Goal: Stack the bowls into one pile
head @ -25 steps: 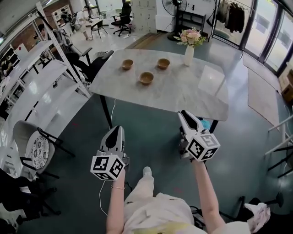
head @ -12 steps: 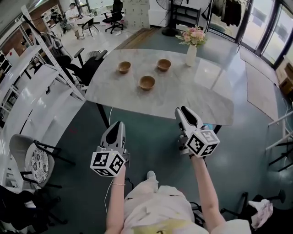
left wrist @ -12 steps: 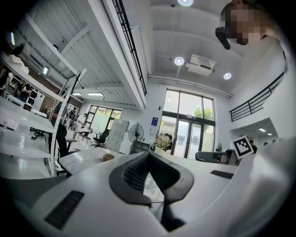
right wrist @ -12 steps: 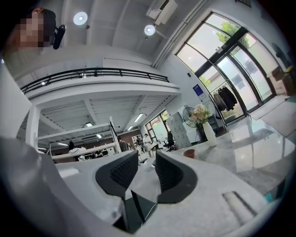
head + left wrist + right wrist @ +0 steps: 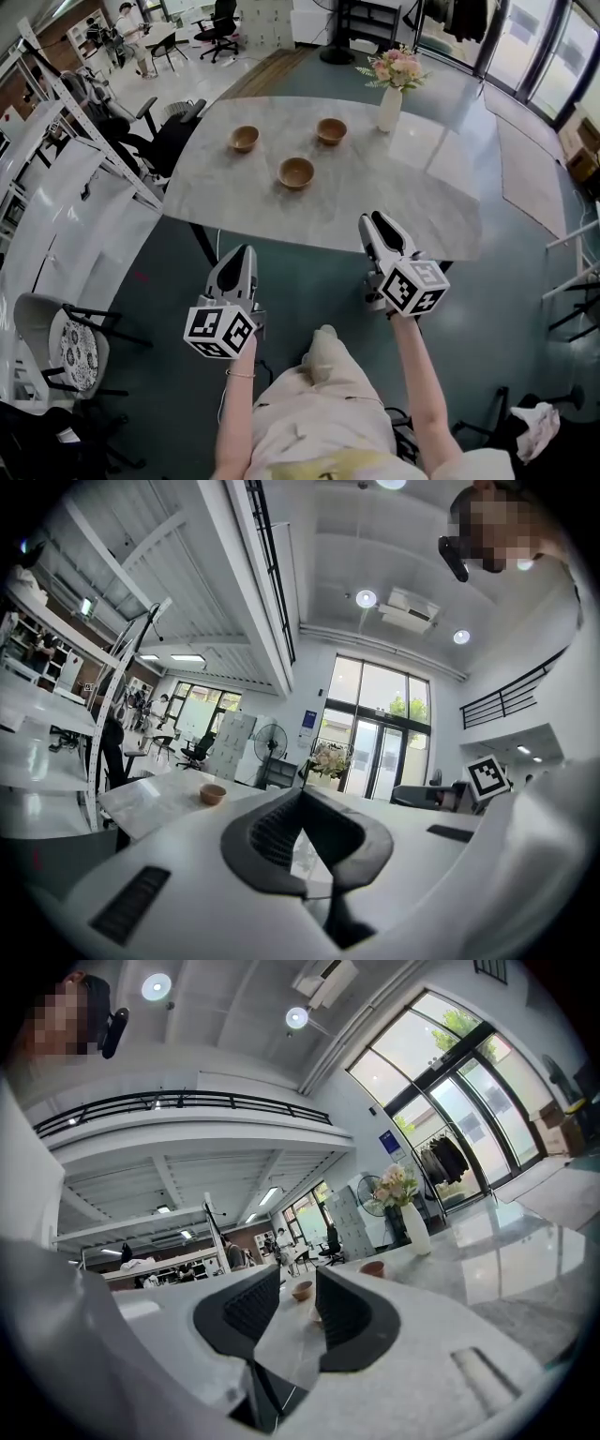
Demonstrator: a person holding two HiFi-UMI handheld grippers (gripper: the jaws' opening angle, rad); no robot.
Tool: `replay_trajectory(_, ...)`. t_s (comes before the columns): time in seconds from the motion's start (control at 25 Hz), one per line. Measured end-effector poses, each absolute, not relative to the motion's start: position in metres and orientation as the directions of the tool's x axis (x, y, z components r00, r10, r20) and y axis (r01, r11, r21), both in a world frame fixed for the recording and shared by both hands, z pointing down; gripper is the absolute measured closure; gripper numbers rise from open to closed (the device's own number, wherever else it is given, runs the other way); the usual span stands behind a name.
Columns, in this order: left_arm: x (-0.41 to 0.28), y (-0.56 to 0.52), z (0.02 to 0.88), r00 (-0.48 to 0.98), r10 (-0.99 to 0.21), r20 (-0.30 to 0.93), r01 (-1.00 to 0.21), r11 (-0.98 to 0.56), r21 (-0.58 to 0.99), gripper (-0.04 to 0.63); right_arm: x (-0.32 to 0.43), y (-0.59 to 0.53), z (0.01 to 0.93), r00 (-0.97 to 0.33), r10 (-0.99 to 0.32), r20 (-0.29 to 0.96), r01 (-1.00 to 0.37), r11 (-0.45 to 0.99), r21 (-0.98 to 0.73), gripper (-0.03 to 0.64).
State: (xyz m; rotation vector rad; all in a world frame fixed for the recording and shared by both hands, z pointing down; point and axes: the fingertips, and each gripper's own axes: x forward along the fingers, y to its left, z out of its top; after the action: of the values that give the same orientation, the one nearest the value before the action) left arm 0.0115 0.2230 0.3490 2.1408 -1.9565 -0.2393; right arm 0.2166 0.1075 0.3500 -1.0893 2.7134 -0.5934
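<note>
Left gripper (image 5: 242, 253): jaws together at the tips, nothing in them. Right gripper (image 5: 379, 223): jaws parted, have just been opening, nothing between the pads; only distant tabletop shows through the gap. Both are level and point toward the table (image 5: 412, 202). The left one is over the floor (image 5: 309, 281), short of the table's near edge. In the head view the right one's tips sit right at that edge.

Bowls: 3, brown, upright, each alone on the table, none stacked. Near bowl (image 5: 296, 172) lies beyond the grippers, between their two lines. Far-left bowl (image 5: 244, 139) and far-right bowl (image 5: 330, 130) sit farther back, one on either side of it. All three are well apart from both grippers, no contact.

Right gripper view: one bowl seen through the jaw gap, far off, and a second just right of the jaws. Left gripper view: one bowl, left of its jaws.

Also on the table: 1 white vase (image 5: 389, 108) with pink flowers, far side, right of the far-right bowl.

Count: 2 grippers, 3 bowls, 1 vase, 1 table.
</note>
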Motion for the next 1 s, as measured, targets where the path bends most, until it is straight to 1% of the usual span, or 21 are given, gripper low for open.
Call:
replay_trajectory(0.4,-0.027,0.148,0.373,0.084,-0.994,0.068,-0.95,-0.059,0.305,0.595,0.188,0.032,0.377,-0.711,-0.702,0.035,-0.631,0.616,-0.471,0.515)
replay_trajectory(1.0,-0.084,0.017,0.398,0.06,-0.987,0.148,-0.934,-0.003,0.358,0.595,0.114,-0.098,0.405,-0.756,-0.639,0.144,-0.619,0.624,-0.477,0.515)
